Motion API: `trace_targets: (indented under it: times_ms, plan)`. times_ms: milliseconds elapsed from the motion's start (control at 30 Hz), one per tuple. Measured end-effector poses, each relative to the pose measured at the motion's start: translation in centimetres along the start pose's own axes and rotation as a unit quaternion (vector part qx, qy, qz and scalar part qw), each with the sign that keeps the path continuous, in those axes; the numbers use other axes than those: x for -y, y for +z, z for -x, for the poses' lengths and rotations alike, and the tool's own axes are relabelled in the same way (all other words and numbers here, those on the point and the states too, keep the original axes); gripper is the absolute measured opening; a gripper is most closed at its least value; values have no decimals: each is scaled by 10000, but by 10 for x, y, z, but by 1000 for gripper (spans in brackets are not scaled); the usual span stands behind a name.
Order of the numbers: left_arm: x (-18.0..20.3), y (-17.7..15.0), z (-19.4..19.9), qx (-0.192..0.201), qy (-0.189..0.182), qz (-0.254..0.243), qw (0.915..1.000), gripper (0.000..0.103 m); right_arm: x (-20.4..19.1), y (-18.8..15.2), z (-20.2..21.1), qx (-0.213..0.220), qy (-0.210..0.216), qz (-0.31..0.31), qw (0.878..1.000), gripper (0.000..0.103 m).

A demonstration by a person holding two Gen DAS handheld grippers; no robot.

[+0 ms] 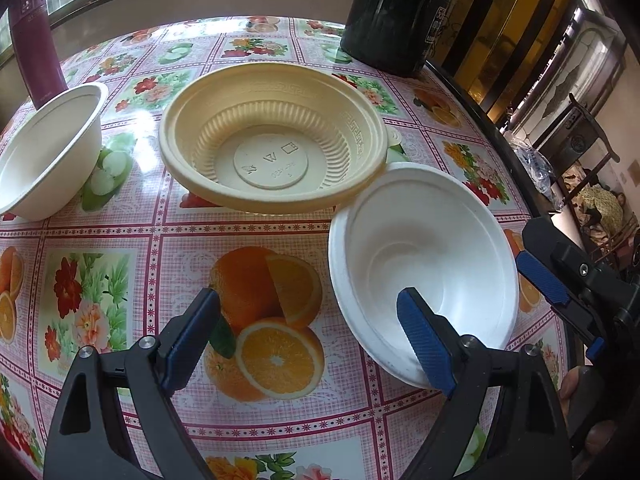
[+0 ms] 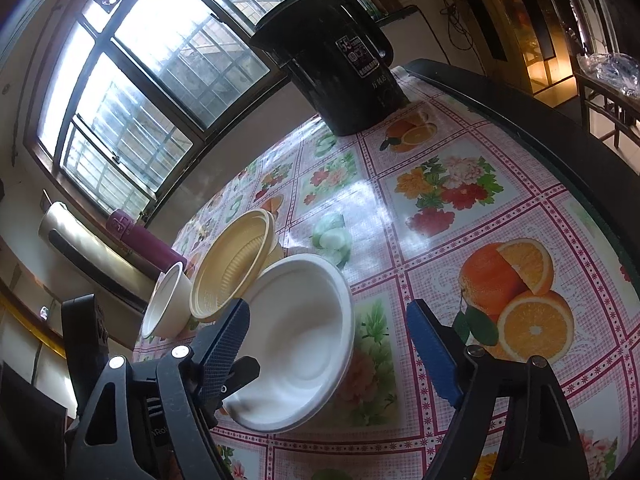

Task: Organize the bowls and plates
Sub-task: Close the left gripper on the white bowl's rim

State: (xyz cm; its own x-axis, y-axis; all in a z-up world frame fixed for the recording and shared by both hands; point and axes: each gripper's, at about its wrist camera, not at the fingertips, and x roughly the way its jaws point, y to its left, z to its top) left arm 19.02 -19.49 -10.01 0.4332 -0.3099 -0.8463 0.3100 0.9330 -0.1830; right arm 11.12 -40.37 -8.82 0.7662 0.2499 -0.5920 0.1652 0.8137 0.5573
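Three bowls were seen on the bench (image 1: 100, 236), which was covered with a pink fruit-and-flower oilcloth. A yellow ribbed bowl (image 1: 272, 136) sat mid-bench, tilted, its near rim resting on or just over the rim of the near white bowl (image 1: 424, 264). A second white bowl (image 1: 48, 148) stood well to the left, apart from the yellow one and just in front of a maroon flask (image 1: 34, 40). A black bucket (image 1: 396, 12) was placed at the far right corner of the bench.

The left gripper (image 1: 310, 340) was held over the orange print, jaws wide. One blue pad (image 1: 426, 336) was seen over the near rim of the near white bowl, inside its outline; contact could not be confirmed. Nothing was clamped.

The right gripper (image 2: 330, 350) was held at the same white bowl (image 2: 304, 336) from the other side, jaws wide and nothing pressed between them. Its left finger (image 2: 224, 344) overlapped the bowl's rim, with the bowl's body lying between the jaws; whether the rim was touched could not be told. In the left wrist view the right gripper's blue pad (image 1: 542, 278) was seen just beside the bowl's right edge, outside it.
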Motion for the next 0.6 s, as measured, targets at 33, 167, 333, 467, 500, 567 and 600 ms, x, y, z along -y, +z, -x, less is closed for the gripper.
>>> trace_targets:
  times_ms: [33, 167, 333, 467, 500, 567, 600]
  plan:
    - [0, 0, 1, 65, 34, -11, 10000, 90, 1, -1, -2, -52, -31, -6, 10000, 78]
    - [1, -1, 4, 214, 126, -89, 9997, 90, 6, -2, -10, -285, 17, -126, 9995, 68]
    - [2, 0, 7, 286, 152, -150, 9994, 76, 8, -4, -11, -355, -42, -173, 9992, 58]
    - [0, 0, 5, 252, 100, -131, 9995, 63, 9, -4, -8, -320, -44, -226, 9992, 56]
    - [0, 0, 4, 229, 71, -131, 9996, 58, 9, -4, -8, -311, -50, -218, 9993, 54]
    - [1, -1, 2, 176, -19, -144, 9997, 50, 8, -4, -7, -296, -64, -214, 9993, 53]
    - [1, -1, 0, 150, -49, -146, 9998, 48, 8, -4, -6, -285, -76, -211, 9993, 52]
